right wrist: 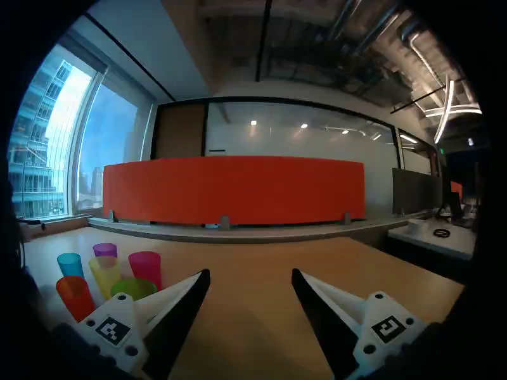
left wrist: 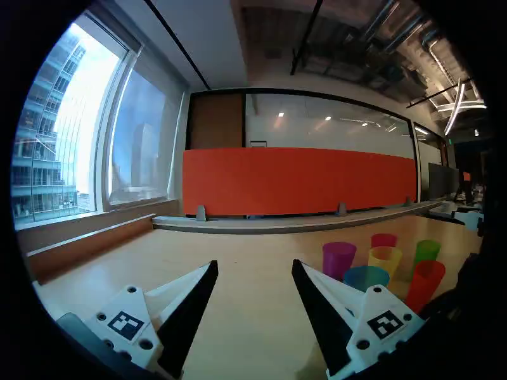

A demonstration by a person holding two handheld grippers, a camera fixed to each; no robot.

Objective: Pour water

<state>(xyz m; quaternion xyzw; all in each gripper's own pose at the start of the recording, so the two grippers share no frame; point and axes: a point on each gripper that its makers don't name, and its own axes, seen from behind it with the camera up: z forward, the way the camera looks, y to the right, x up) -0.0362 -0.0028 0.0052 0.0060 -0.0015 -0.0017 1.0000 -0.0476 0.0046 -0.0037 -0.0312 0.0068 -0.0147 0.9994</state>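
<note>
Your left gripper (left wrist: 253, 272) has white fingers with black inner faces, spread apart with nothing between them, low over the light wooden surface (left wrist: 253, 329). Your right gripper (right wrist: 250, 278) is the same: fingers apart, holding nothing, bare wood in the gap. The task items are six translucent plastic cups (right wrist: 145, 267), upright on the surface and packed close together. In the left gripper view they sit at the right, just past that gripper's finger. The translucent teal cup (left wrist: 366, 277) is nearest and partly hidden by the finger, and the orange cup (left wrist: 424, 284) is beside it toward the edge. The yellow cup (left wrist: 385, 261) stands behind the teal one, with the purple cup (left wrist: 338, 258) off to its left and the green cup (left wrist: 427, 251) to its right. The pink cup (left wrist: 383, 240) is farthest back. In the right gripper view the same group sits at the left; there the orange one is nearest and the green one is partly hidden behind the finger. You can't tell whether any cup has water in it. Past the cups a grey rail (left wrist: 285, 221) runs along the surface's far edge. A long orange divider panel (left wrist: 298, 180) stands on it, with a glass wall (left wrist: 323, 123) behind. Tall windows (left wrist: 70, 139) at the left look out on high-rise buildings. Overhead is an exposed ceiling with pipes and bright strip lights (left wrist: 459, 104).
</note>
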